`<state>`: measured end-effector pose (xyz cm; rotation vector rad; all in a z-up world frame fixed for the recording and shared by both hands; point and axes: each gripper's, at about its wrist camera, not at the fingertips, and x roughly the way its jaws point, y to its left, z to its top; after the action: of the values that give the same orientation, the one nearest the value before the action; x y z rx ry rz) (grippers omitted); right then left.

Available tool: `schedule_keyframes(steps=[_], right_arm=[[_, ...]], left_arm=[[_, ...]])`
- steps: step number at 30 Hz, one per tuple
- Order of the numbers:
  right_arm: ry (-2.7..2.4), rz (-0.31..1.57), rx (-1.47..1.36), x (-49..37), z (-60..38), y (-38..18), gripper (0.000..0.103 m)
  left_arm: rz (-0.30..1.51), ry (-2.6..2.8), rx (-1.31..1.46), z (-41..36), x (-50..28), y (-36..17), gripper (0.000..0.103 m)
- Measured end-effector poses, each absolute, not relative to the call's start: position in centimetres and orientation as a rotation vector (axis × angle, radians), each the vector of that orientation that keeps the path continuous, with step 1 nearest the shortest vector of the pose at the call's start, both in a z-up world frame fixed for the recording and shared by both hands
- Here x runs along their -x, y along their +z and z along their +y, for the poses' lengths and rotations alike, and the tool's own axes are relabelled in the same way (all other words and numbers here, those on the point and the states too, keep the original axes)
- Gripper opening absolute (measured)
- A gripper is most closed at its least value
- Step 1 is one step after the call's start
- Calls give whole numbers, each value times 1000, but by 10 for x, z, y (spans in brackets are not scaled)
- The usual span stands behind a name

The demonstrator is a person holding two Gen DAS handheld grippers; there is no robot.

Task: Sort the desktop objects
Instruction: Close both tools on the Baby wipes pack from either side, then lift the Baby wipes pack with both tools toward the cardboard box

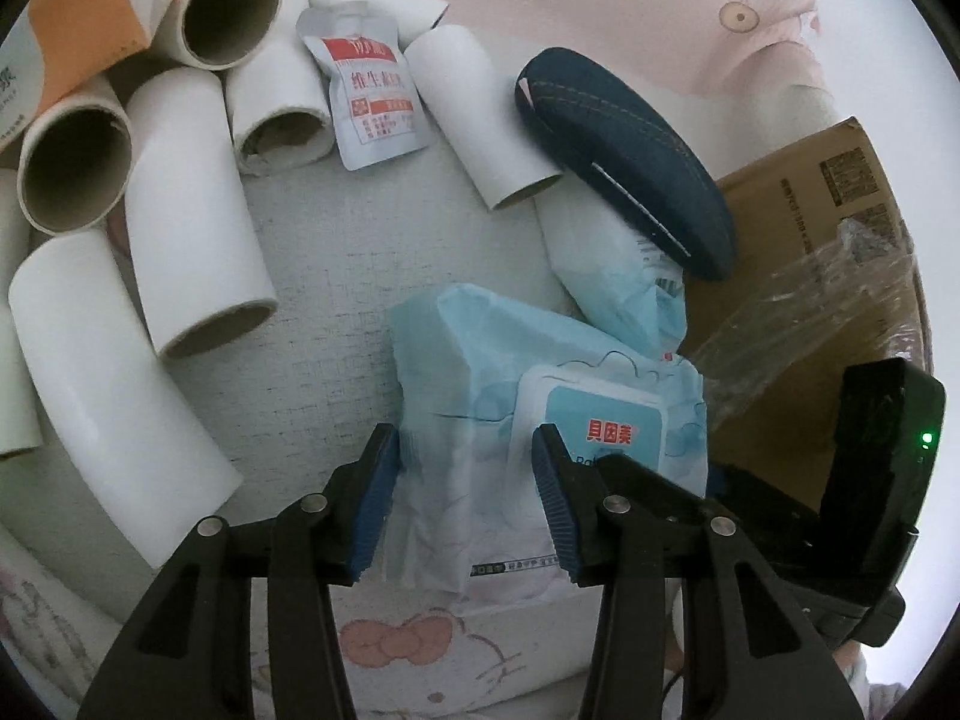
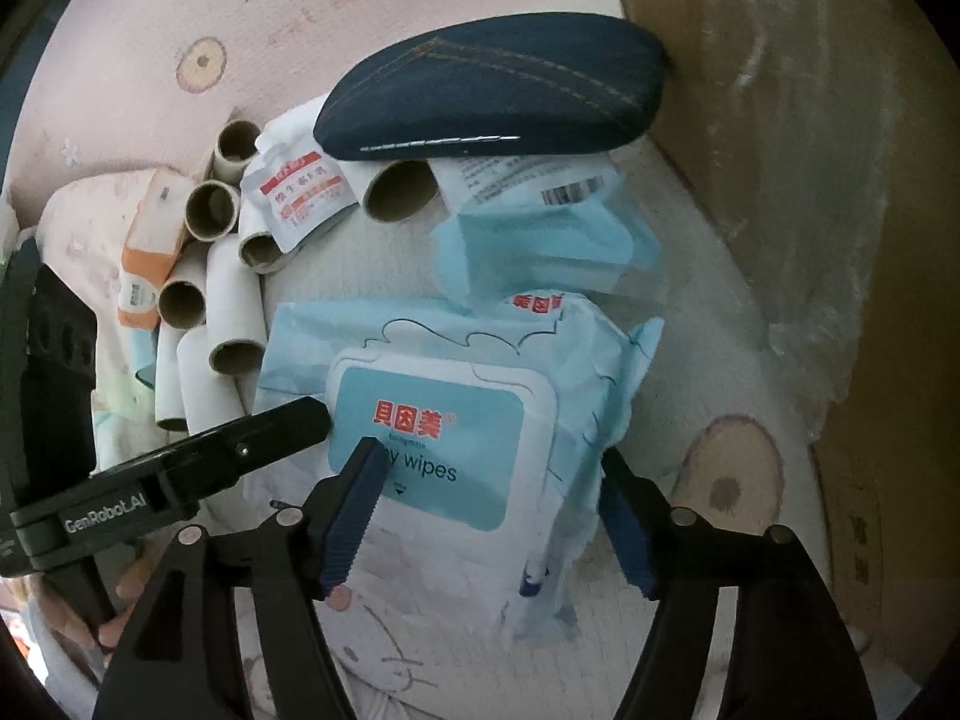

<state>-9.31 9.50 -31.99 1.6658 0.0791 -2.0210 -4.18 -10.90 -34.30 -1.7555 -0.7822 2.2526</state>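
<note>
A light blue baby wipes pack (image 1: 540, 420) (image 2: 444, 432) lies on the pink cartoon cloth. My left gripper (image 1: 465, 468) has its jaws apart around the pack's left half; I cannot tell if the pads press it. My right gripper (image 2: 486, 498) is open, its jaws straddling the pack's near end. The left gripper's arm (image 2: 198, 468) shows at the left of the right wrist view. A second blue pack (image 1: 624, 276) (image 2: 540, 240) lies just beyond. A dark denim glasses case (image 1: 624, 156) (image 2: 492, 96) rests behind it.
Several white cardboard tubes (image 1: 192, 210) (image 2: 222, 312) lie in a heap at the left. A white spout pouch with red print (image 1: 372, 90) (image 2: 300, 192) and an orange-and-white box (image 1: 78, 24) (image 2: 150, 246) sit among them. A brown cardboard box (image 1: 840, 240) (image 2: 810, 150) stands at the right.
</note>
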Motion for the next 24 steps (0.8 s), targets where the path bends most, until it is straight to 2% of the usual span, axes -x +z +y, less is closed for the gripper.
schedule_keyframes(steps=[6,11,19,24], right_arm=[[-1989,107,-1647,92,85,-320,72],[-1880,175,-1605,77,71,-325,72],[-1871,-4,-1717,92,85,-334,72],[-1873,16,-1715,87,79,-331,71]], left_arm=[[-773,2256,1800,-109,25,-338,49],[-931,2259,1845,-126,7,-337,49],[-969,2260,1833,-118,23,-346,56],[-914,2265,1837,-110,26,-343,56]])
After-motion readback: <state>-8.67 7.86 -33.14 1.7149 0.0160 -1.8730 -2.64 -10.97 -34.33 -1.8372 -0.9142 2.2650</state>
